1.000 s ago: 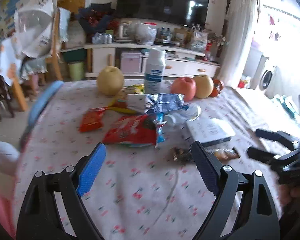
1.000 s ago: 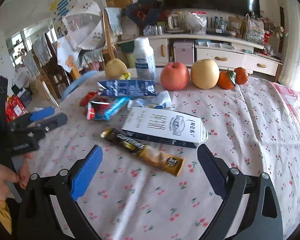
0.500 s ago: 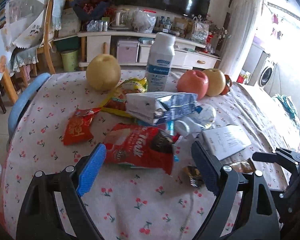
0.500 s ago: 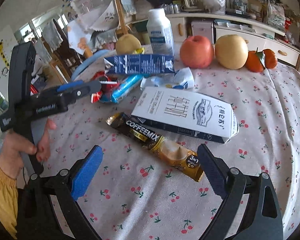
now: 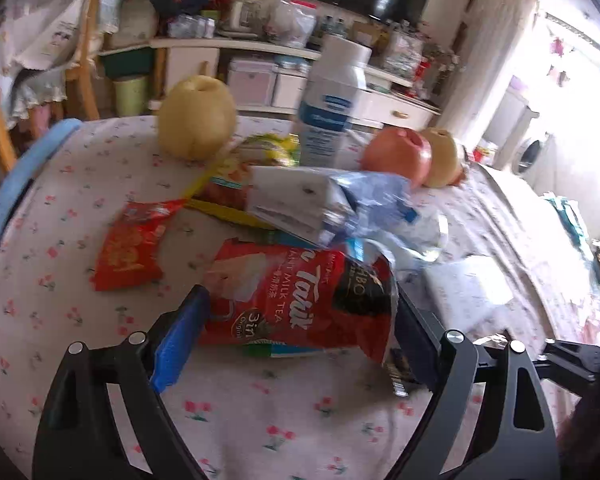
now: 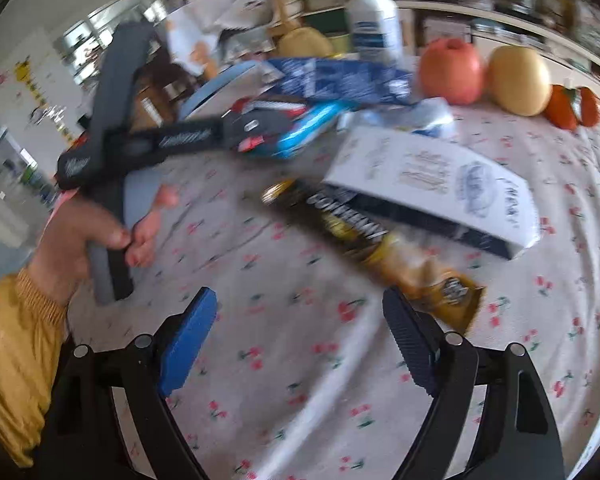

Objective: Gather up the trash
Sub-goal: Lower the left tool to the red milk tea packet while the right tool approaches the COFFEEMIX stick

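The left gripper [image 5: 300, 312] stood wide apart around the near end of the red tea pouch [image 5: 300, 296], one finger at either side of it; blur hid whether the pads touched the foil, though they seemed just clear of it. At 10 o'clock from the pouch lay a small red packet [image 5: 130, 250], and at 12 o'clock a crumpled silver bag [image 5: 300, 204] rested partly over a yellow wrapper [image 5: 228, 210]. Behind these, at 11 and 12 o'clock, a pear [image 5: 196, 118] and a white bottle [image 5: 336, 108] stood on the cloth [image 5: 60, 320]; an apple [image 5: 398, 154] sat at 1 o'clock.

The right gripper [image 6: 300, 316] hung above bare cloth, its jaws closing with nothing between them. The coffee sachet [image 6: 372, 236] lay slantwise at 1 o'clock, its near end just beside the right finger. A white box [image 6: 436, 176] lay behind the sachet. At 10 o'clock, a hand [image 6: 88, 232] in a yellow sleeve held the other tool.
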